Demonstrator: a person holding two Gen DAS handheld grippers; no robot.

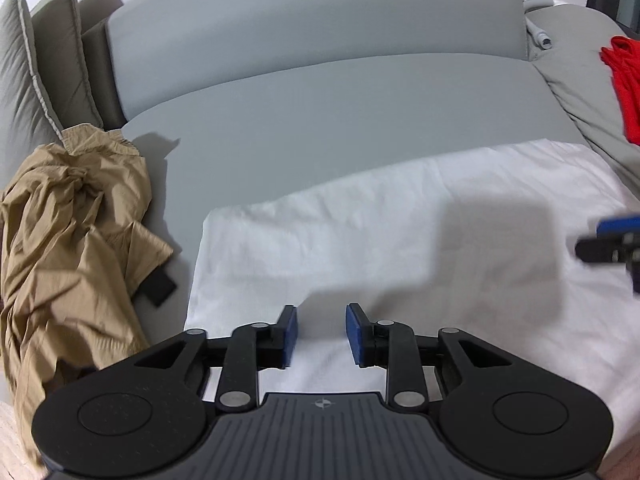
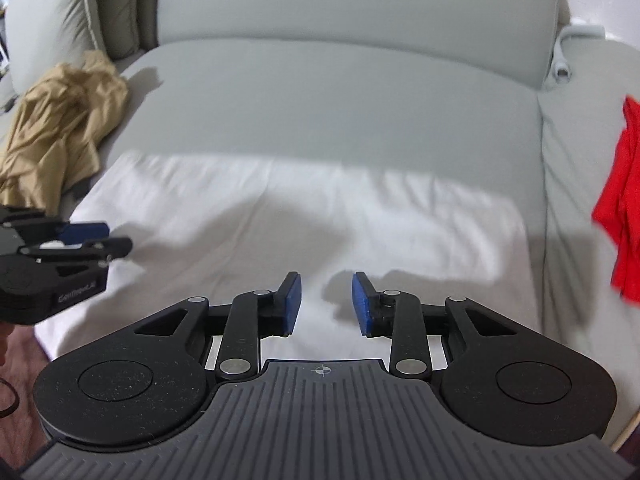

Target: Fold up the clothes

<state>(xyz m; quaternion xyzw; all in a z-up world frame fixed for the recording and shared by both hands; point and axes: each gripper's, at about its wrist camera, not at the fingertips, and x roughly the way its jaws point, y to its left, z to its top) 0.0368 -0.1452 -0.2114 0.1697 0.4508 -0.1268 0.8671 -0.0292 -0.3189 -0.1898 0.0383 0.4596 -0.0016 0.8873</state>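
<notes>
A white garment [image 1: 360,220] [image 2: 280,208] lies spread flat on the grey sofa seat [image 1: 320,120] [image 2: 320,100], its far edge a straight fold line. My left gripper [image 1: 322,316] hovers over the garment's near left part, open, with only cloth showing below the gap between its blue pads. My right gripper [image 2: 326,284] hovers over the near right part, also open and holding nothing. Each gripper shows at the edge of the other's view: the right gripper [image 1: 612,240] and the left gripper [image 2: 100,240], both above the white cloth.
A crumpled tan garment [image 1: 72,232] [image 2: 60,128] is heaped at the left of the seat. A red garment [image 1: 628,92] [image 2: 624,200] lies on the right sofa section. Grey cushions [image 1: 24,80] lean at the far left. A white cable [image 1: 540,36] [image 2: 564,68] sits by the backrest.
</notes>
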